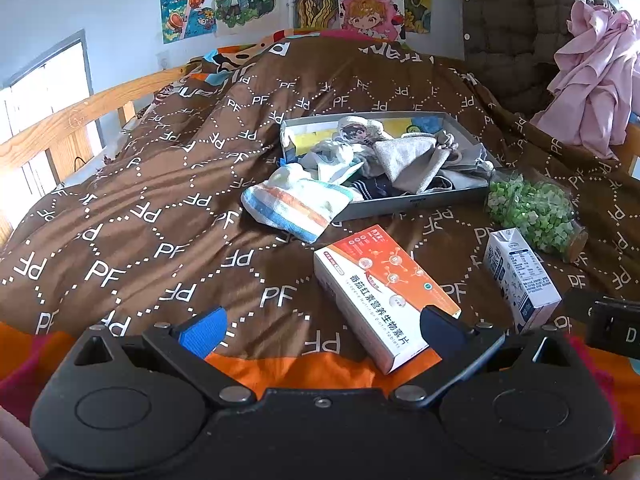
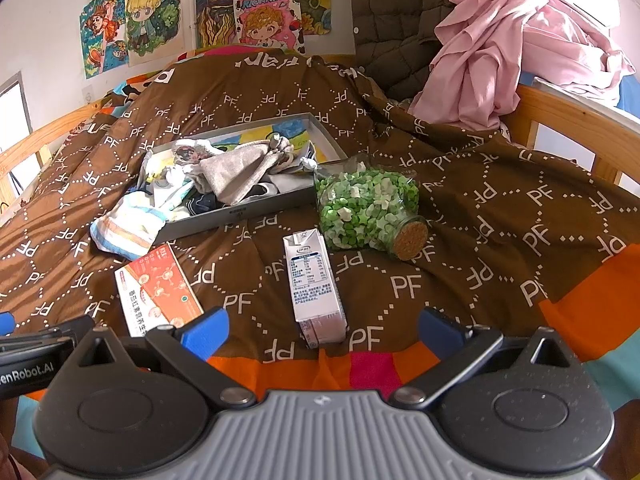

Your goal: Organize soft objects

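A grey shallow box [image 1: 416, 203] [image 2: 240, 216] lies on the brown quilt, filled with socks and a grey cloth pouch [image 1: 408, 160] [image 2: 240, 172]. A striped blue-orange-white sock [image 1: 292, 204] [image 2: 124, 228] hangs over the box's near left corner onto the quilt. My left gripper [image 1: 320, 330] is open low at the bed's near edge, with nothing between its fingers; an orange-white carton [image 1: 380, 292] lies just ahead of its right finger. My right gripper [image 2: 322, 332] is open too, empty, with a milk carton [image 2: 314, 284] lying just beyond it.
A jar of green paper stars [image 2: 368, 204] [image 1: 532, 212] with a cork lies on its side right of the box. A pink garment [image 2: 512, 40] and a dark quilted jacket [image 2: 392, 20] hang at the back right. Wooden bed rails [image 1: 60, 128] [image 2: 568, 120] border both sides.
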`<act>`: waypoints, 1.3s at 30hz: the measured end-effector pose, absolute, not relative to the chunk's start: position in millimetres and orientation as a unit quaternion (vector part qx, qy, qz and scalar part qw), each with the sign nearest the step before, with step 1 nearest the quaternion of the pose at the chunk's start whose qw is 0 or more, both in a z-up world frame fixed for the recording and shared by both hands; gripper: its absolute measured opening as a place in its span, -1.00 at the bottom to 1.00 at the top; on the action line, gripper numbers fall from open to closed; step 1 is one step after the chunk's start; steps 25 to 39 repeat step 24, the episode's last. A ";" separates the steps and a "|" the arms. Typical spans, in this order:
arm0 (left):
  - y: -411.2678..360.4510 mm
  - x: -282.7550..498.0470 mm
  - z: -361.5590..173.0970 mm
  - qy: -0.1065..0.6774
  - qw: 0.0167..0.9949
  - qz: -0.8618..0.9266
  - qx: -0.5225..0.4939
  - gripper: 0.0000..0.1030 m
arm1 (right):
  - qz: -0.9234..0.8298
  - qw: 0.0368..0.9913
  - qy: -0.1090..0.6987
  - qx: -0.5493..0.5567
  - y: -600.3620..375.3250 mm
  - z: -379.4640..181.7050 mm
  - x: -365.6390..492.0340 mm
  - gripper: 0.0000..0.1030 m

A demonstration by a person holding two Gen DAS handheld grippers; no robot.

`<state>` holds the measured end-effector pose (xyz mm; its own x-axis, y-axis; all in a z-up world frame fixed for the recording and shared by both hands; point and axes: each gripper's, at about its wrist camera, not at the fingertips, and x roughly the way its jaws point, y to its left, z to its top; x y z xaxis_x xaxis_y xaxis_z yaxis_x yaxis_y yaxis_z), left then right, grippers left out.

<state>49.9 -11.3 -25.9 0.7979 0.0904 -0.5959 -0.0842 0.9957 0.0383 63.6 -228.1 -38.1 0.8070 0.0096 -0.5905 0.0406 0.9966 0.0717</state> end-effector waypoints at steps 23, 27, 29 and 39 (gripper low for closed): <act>-10.9 51.0 -28.4 0.319 0.947 0.039 0.007 0.98 | -0.008 0.949 0.313 0.040 -227.6 -39.4 64.4 0.99; -11.2 51.0 -28.4 0.320 0.947 0.039 0.008 0.98 | -0.007 0.949 0.314 0.040 -227.3 -40.3 64.0 0.99; -11.2 51.0 -28.4 0.320 0.947 0.039 0.008 0.98 | -0.007 0.949 0.314 0.040 -227.3 -40.3 64.0 0.99; -11.2 51.0 -28.4 0.320 0.947 0.039 0.008 0.98 | -0.007 0.949 0.314 0.040 -227.3 -40.3 64.0 0.99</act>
